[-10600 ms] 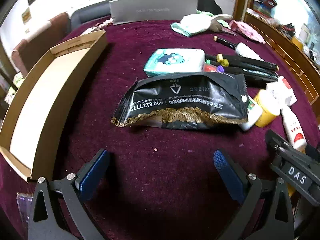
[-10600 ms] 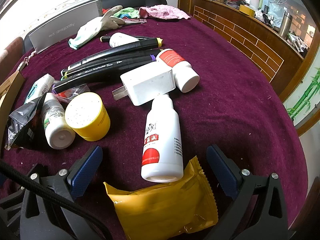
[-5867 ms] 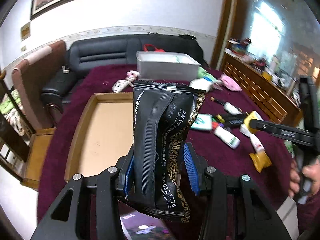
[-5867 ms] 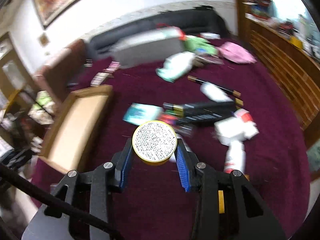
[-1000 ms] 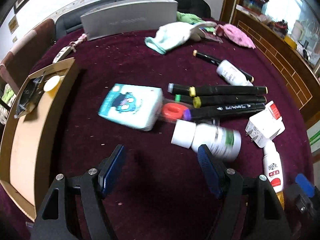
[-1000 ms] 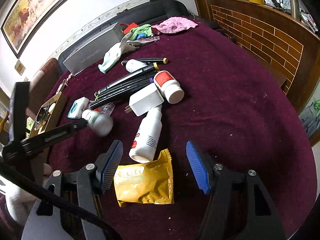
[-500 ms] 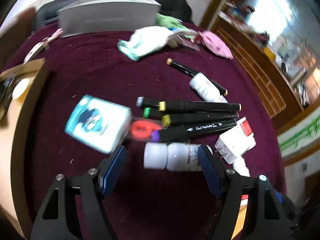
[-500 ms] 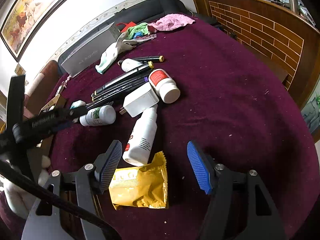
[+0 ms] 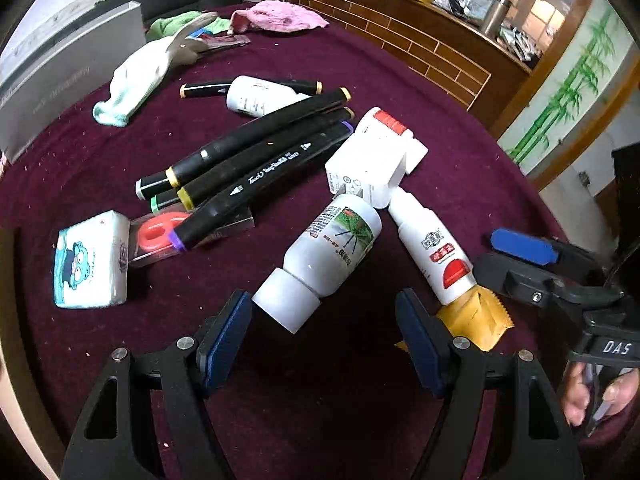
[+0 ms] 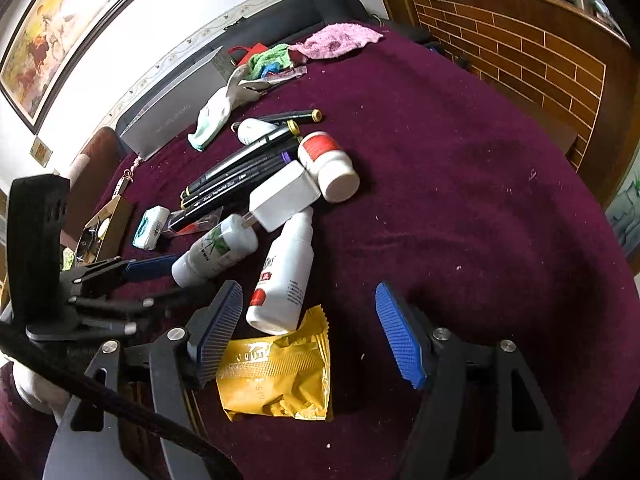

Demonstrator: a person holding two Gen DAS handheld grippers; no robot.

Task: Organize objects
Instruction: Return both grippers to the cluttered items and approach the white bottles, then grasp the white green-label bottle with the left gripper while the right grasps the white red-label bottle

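The table [image 10: 460, 208], covered in dark red cloth, carries the clutter, and the cardboard tray [image 10: 114, 220] at its far left edge already holds the black packet and the yellow jar, which some seconds ago were carried in the two claws; so two things are sorted and the rest waits. Since a second ago the left claw [image 9: 324, 332] has swung and rolled toward the white bottle with a green label [image 9: 332, 248], whose cap now lies just in front of its spread blue pads, not yet between them; I judge this bottle is the next pick. The right claw [image 10: 308, 332] is also spread and holds nothing; it hangs over the yellow packet [image 10: 276, 372], on which the foot of the spray bottle with a red mark [image 10: 282, 276] rests. The black markers [image 9: 256, 164] lie side by side, one with white "Touch" writing. The right claw's body shows "DAS". The small tissue pack [image 9: 90, 260] has a cartoon face.
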